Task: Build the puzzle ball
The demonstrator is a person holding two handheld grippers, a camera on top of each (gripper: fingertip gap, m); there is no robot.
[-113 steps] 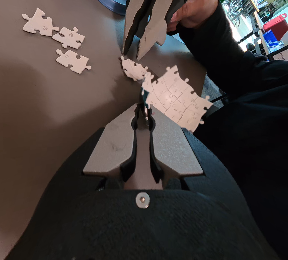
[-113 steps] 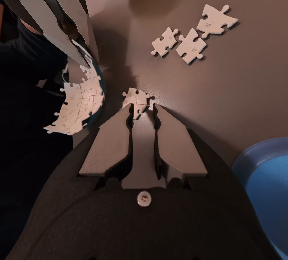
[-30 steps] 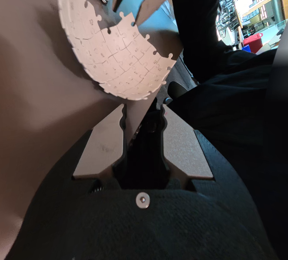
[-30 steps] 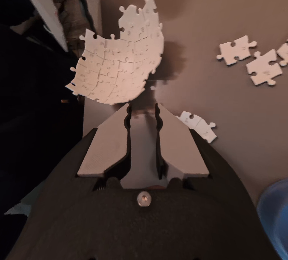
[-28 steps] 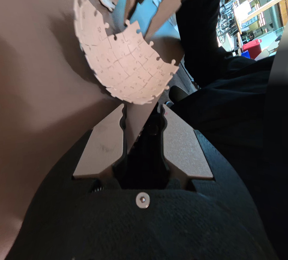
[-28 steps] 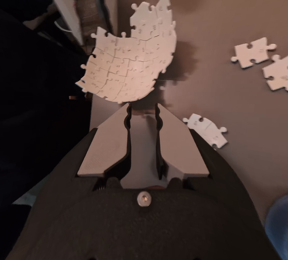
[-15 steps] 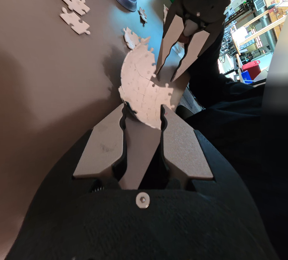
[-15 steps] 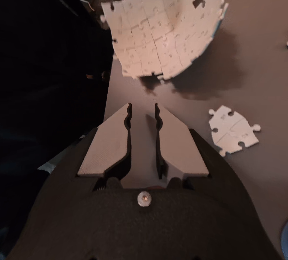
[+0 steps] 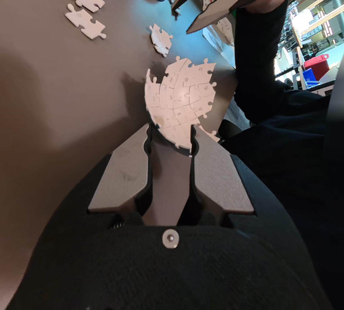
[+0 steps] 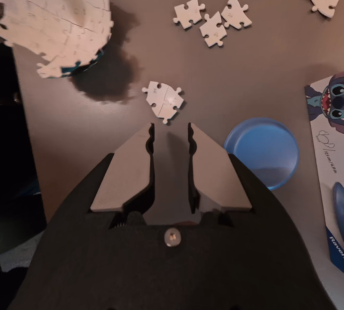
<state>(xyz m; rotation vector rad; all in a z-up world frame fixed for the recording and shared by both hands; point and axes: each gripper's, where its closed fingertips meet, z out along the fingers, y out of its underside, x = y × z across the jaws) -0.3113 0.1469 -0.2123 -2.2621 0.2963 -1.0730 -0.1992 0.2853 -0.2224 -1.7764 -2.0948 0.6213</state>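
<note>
Both hand-held grippers gaped empty: the left hand-held gripper [image 9: 170,131] framed the curved puzzle shell [image 9: 179,98] near the surface's [image 10: 186,62] edge, the right hand-held gripper [image 10: 170,129] hovered near a joined two-piece section [image 10: 164,103].

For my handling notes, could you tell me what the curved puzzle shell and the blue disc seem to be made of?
Curved puzzle shell: probably rigid plastic, matte white inside; its pieces hold a domed shape. Blue disc: likely translucent plastic, glossy, with light glowing through its rim.
</note>
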